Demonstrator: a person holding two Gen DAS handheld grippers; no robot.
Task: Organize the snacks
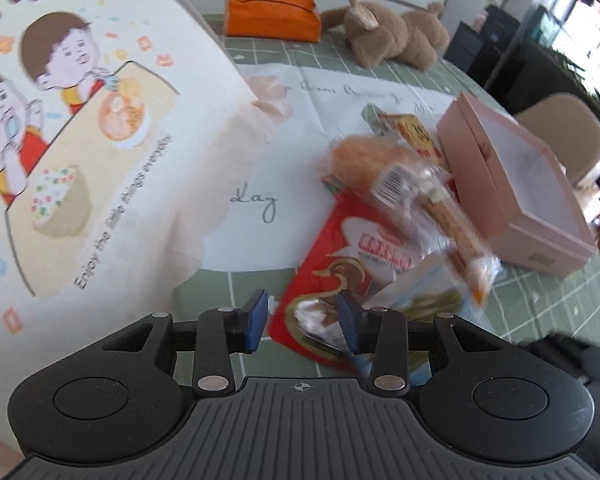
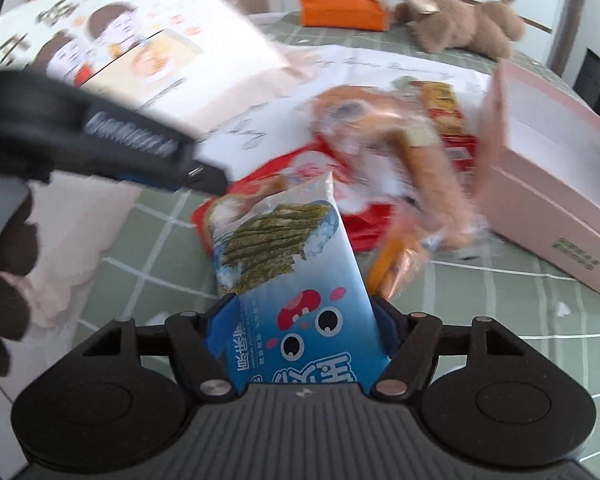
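My right gripper (image 2: 304, 320) is shut on a blue seaweed-snack packet (image 2: 292, 272) and holds it above the green checked cloth. A pile of snacks lies beyond it: a red packet (image 2: 364, 216), a clear-wrapped bread roll (image 2: 364, 116) and a clear-wrapped stick snack (image 2: 432, 184). My left gripper (image 1: 303, 322) is open and empty, low over the near corner of the red packet (image 1: 340, 264). The bread roll (image 1: 364, 156) and the stick snack (image 1: 448, 216) lie beyond it. An open pink box (image 1: 520, 184) stands empty to the right and also shows in the right wrist view (image 2: 556, 184).
A large cartoon-printed paper bag (image 1: 80, 128) stands at the left. An orange pouch (image 1: 272, 14) and a brown plush toy (image 1: 388, 32) lie at the far edge. White paper with handwriting (image 1: 300, 140) lies under the snacks. A yellow-red packet (image 1: 416, 132) lies by the box.
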